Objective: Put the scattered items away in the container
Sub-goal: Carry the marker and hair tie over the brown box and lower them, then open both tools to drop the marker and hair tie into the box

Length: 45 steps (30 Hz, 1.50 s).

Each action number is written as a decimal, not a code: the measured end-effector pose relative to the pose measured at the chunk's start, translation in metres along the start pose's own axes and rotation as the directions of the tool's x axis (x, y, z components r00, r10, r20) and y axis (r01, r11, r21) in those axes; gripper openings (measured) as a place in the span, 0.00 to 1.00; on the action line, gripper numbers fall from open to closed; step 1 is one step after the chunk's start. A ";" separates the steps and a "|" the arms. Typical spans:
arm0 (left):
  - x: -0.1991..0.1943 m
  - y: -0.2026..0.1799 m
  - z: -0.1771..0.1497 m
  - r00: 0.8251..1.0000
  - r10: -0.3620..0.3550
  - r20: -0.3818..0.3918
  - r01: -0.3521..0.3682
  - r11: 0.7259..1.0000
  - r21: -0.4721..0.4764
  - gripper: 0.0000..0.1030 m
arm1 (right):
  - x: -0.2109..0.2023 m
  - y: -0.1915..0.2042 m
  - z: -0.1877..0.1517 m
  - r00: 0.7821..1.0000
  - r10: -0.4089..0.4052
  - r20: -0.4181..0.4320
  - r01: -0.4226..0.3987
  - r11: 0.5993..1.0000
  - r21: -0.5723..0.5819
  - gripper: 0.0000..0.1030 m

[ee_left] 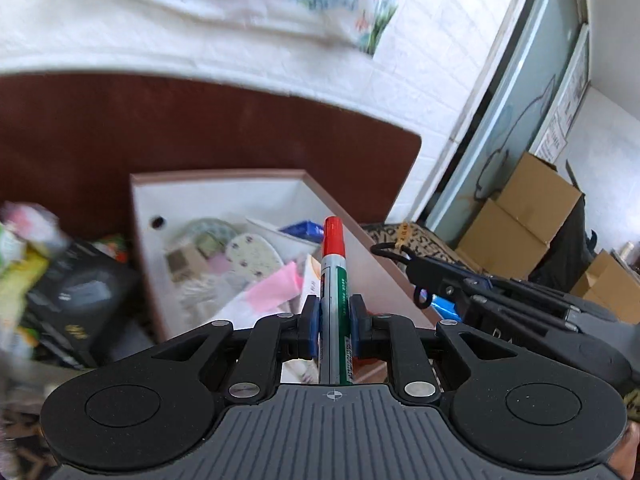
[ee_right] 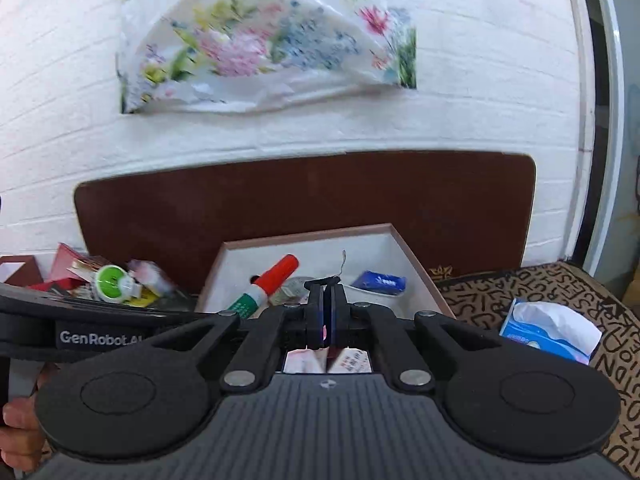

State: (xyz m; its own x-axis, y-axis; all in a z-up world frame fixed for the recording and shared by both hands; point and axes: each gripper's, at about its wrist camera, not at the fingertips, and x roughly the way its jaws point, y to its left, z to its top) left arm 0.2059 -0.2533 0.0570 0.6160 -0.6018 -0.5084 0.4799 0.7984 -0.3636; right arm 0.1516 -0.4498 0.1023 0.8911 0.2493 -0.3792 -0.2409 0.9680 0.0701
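Lying ahead of and below both claws, the container (ee_left: 224, 200) — a white open box with a pinkish rim — is the drop target; it already holds several small items. Its near edge sits just under the left claw (ee_left: 334, 320), so the left hand is the nearer one for a release. The left claw is clenched on a marker (ee_left: 334, 280), red cap forward, its long axis running straight along the fingers and pointing over the box interior. The right claw (ee_right: 326, 316) is clenched too — a thin dark string-like scrap (ee_right: 326, 281) appears pinched at its tips, though what it is cannot be told. A scattered pile (ee_right: 112, 282) lies to the left of the box.
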 end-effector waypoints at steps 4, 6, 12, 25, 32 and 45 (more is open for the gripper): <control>0.046 0.003 0.001 0.999 -0.007 -0.049 0.005 0.999 -0.031 0.11 | 0.027 -0.022 -0.006 0.999 -0.007 -0.040 0.008 1.000 0.019 0.04; 0.063 0.003 0.001 0.998 -0.022 -0.063 0.020 0.999 -0.039 0.11 | 0.038 -0.030 -0.007 0.998 -0.020 -0.054 0.021 1.000 0.008 0.04; 0.104 0.007 0.001 0.995 0.013 -0.100 -0.015 1.000 -0.018 0.11 | 0.075 -0.048 -0.020 0.992 -0.037 -0.124 0.037 0.999 -0.006 0.04; 0.098 0.027 0.006 0.994 0.107 -0.027 -0.109 0.991 -0.071 0.90 | 0.082 -0.056 -0.026 0.986 -0.109 -0.127 0.102 0.993 -0.061 0.76; 0.077 0.019 0.003 0.998 0.065 0.000 -0.065 0.998 -0.022 1.00 | 0.062 -0.040 -0.030 0.993 -0.082 -0.087 0.067 0.985 -0.157 0.97; 0.060 0.014 -0.011 0.997 0.039 -0.068 -0.040 0.999 -0.021 1.00 | 0.044 -0.013 -0.032 0.991 -0.090 -0.100 0.066 0.971 -0.228 1.00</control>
State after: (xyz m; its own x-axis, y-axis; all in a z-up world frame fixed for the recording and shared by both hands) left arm 0.2431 -0.2777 0.0127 0.5899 -0.5677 -0.5742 0.4414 0.8222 -0.3594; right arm 0.1816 -0.4524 0.0552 0.8665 0.1568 -0.4739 -0.2634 0.9501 -0.1673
